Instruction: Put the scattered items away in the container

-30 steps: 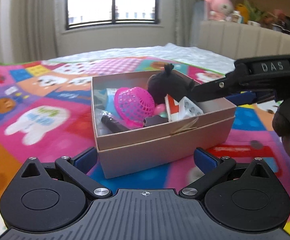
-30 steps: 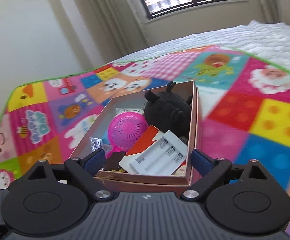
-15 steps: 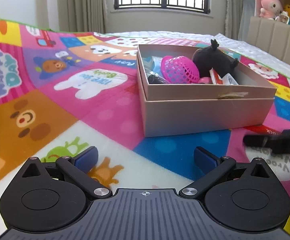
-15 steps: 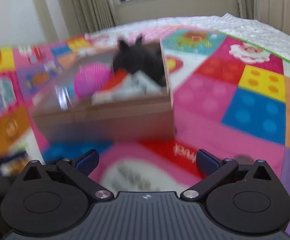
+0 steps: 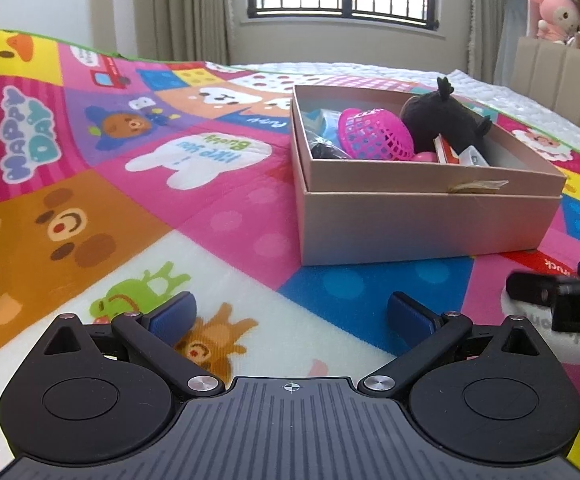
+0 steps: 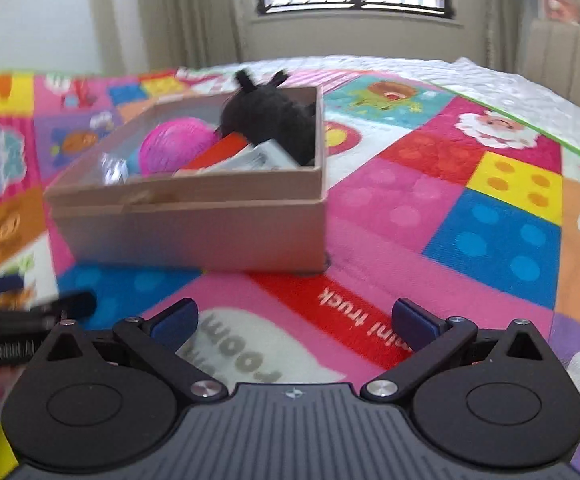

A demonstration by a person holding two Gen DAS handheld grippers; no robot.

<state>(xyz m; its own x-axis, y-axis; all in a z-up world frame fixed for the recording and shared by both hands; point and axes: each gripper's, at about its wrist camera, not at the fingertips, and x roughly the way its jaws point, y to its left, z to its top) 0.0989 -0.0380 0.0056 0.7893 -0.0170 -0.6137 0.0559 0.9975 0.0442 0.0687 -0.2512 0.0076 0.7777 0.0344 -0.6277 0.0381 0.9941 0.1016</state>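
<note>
Each of the left gripper [image 5: 290,314] and the right gripper [image 6: 294,316] was built in matte black, with a ribbed centre plate, two round discs, silver screws on the link arms, and blue-padded fingers [image 5: 173,314].

One box [image 5: 410,216], one black plush [image 5: 438,120], one pink basket [image 5: 374,136], two grippers [image 5: 290,312].
</note>
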